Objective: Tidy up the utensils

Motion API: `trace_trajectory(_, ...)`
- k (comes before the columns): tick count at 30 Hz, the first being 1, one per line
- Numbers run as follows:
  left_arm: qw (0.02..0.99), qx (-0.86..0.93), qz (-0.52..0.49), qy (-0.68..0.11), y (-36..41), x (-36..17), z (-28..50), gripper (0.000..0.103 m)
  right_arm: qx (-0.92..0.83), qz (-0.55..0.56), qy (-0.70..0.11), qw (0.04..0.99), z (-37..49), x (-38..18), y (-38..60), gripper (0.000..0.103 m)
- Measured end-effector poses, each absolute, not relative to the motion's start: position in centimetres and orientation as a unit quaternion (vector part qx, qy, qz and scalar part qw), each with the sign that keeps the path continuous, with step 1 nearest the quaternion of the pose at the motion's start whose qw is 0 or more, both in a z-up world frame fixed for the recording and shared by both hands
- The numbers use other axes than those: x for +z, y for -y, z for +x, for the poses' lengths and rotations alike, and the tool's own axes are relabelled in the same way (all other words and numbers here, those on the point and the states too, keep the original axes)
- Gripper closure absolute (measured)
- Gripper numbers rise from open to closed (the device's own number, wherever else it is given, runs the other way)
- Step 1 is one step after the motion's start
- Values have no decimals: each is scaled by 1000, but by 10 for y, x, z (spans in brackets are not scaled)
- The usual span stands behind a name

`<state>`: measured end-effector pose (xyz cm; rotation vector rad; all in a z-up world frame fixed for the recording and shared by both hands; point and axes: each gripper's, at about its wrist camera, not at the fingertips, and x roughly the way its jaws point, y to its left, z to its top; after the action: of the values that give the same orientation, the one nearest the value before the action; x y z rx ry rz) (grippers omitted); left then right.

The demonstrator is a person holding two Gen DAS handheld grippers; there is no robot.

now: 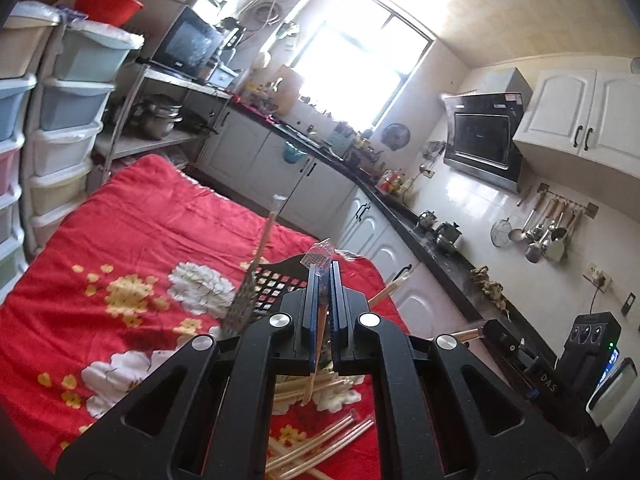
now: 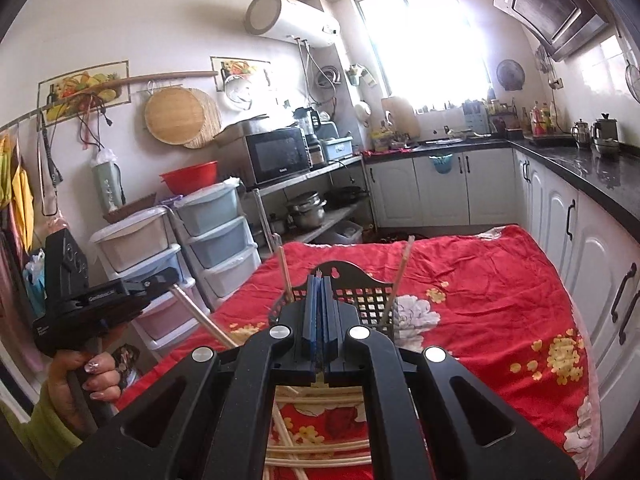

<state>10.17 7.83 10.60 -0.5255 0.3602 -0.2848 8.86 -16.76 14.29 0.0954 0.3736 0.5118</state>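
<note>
- The left gripper [image 1: 323,268] is pinching a wrapped chopstick [image 1: 314,354] between pressed-together jaws; a crumpled clear wrapper end [image 1: 321,254] is poking out past the fingertips.
- That chopstick is running roughly along the fingers, its bare end hanging down behind the jaws toward the loose chopstick pile [image 1: 316,444] on the red floral cloth [image 1: 132,232].
- The right gripper [image 2: 319,280] is also clamping shut; seen from the left wrist it is holding another chopstick [image 1: 390,290] that is slanting out past its tips.
- The black lattice utensil basket [image 2: 360,292] is sitting just ahead of both grippers, with two chopsticks already standing nearly upright in it [image 2: 285,274].
- The step in hand appears to be carrying picked-up sticks toward the basket.
- The next move likely calls for tipping each stick upright over the basket's opening, then spreading the jaws to drop it in.
</note>
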Motion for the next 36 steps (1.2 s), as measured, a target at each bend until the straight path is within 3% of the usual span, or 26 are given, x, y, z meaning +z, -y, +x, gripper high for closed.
trace_trajectory(36,967,-130,-200,-91,-61,188,138,101,286,38,-112,951,109,201,135,101)
